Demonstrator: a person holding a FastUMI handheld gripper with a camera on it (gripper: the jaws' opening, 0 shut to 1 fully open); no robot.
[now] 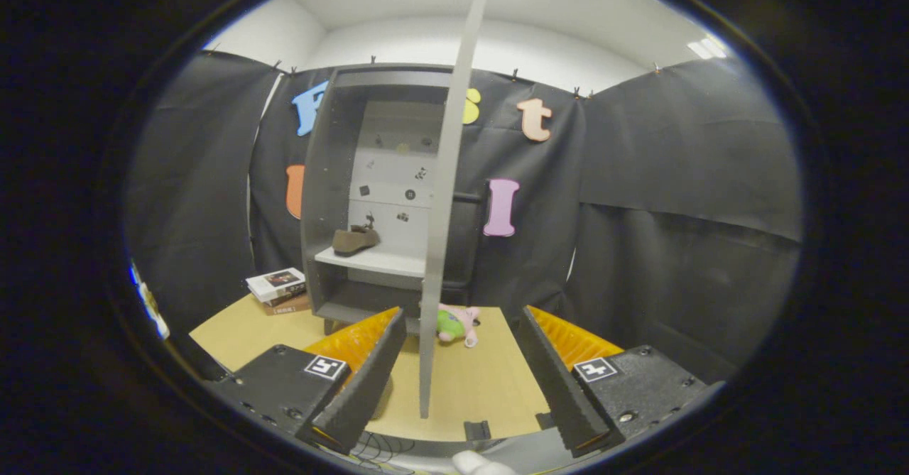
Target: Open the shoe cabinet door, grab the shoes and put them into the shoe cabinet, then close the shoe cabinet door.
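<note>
Shoe (356, 240) sits on shoe cabinet (323, 198) shelf; door (447, 198) open, edge-on between gripper (461, 390) jaws, jaws apart, seemingly not touching it. Closing step; next push door shut.

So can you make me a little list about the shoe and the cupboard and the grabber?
cabinet door: swung open, edge-on, standing between the fingers
shoe: lying on the shelf inside the shoe cabinet
gripper: open, holding nothing, fingers either side of the door's edge
plush toy: on the table by the cabinet's foot
books: stacked left of the cabinet
</note>
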